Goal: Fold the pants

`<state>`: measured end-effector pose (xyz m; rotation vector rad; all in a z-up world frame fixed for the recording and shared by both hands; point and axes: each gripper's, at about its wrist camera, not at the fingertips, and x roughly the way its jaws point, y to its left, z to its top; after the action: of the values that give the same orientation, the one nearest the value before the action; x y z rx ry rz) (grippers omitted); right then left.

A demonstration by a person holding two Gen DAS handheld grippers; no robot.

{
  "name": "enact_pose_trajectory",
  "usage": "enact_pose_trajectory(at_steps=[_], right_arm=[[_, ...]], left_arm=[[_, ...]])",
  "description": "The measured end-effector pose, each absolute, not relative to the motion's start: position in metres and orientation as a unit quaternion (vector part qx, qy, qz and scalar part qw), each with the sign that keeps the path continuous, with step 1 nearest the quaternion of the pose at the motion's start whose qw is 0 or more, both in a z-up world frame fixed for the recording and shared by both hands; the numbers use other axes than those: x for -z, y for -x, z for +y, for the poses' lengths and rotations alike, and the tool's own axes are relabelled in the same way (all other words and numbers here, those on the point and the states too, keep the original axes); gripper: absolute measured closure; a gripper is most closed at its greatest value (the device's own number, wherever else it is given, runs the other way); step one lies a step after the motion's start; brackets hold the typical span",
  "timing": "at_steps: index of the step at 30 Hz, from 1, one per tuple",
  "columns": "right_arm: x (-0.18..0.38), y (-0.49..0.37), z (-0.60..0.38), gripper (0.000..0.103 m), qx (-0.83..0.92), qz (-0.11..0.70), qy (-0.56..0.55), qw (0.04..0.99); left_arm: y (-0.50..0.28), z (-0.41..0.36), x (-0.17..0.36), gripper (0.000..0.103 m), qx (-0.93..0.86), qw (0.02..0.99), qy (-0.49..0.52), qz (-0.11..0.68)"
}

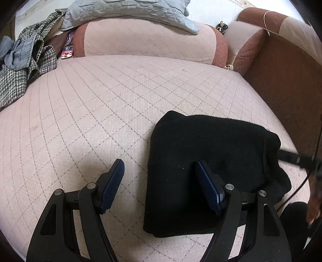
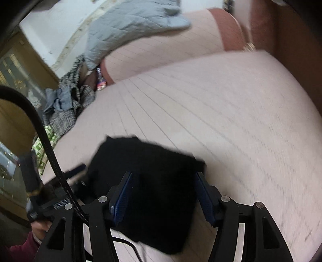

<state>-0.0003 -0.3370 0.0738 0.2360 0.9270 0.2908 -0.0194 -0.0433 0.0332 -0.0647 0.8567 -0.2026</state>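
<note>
The black pants (image 1: 203,161) lie folded into a compact rectangle on the pink quilted sofa seat (image 1: 100,96). My left gripper (image 1: 159,181) is open and empty above the seat, its right finger over the pants' left part, its left finger over bare cushion. In the right wrist view the folded pants (image 2: 153,181) lie under my right gripper (image 2: 163,193), which is open and empty just above them. This view is blurred by motion. The right gripper's tip shows at the pants' right edge in the left wrist view (image 1: 297,159).
A houndstooth garment and grey-blue clothes (image 1: 22,64) are piled at the seat's left end. A grey quilted blanket (image 1: 128,14) drapes over the backrest (image 1: 149,40). The brown armrest (image 1: 285,80) bounds the right side. A black cable (image 2: 46,141) hangs at left.
</note>
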Motion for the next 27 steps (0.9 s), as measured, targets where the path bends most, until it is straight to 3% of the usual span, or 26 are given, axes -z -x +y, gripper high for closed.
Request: enact_pose_trajectory(at_steps=[8,19,25,27], right_arm=[[-0.061,0.003,-0.348,0.037,-0.133,0.453,-0.138,0.87],[-0.049,-0.004,-0.348,0.021,-0.142,0.443,-0.152,0.872],[-0.043,-0.002,-0.345,0.021,-0.159,0.42,-0.177,0.876],[-0.042,0.0,-0.34,0.035,-0.161,0.41,-0.169,0.882]], left_arm=[[0.014,-0.029,-0.042,0.028,0.117,0.904,0.069,0.405],[-0.01,-0.005,-0.02,0.028,0.136,0.855,0.166,0.473],[-0.015,-0.024,-0.015,0.019,0.171,0.849,0.177,0.468],[-0.011,-0.037,-0.014,0.018,0.181,0.854,0.165,0.459]])
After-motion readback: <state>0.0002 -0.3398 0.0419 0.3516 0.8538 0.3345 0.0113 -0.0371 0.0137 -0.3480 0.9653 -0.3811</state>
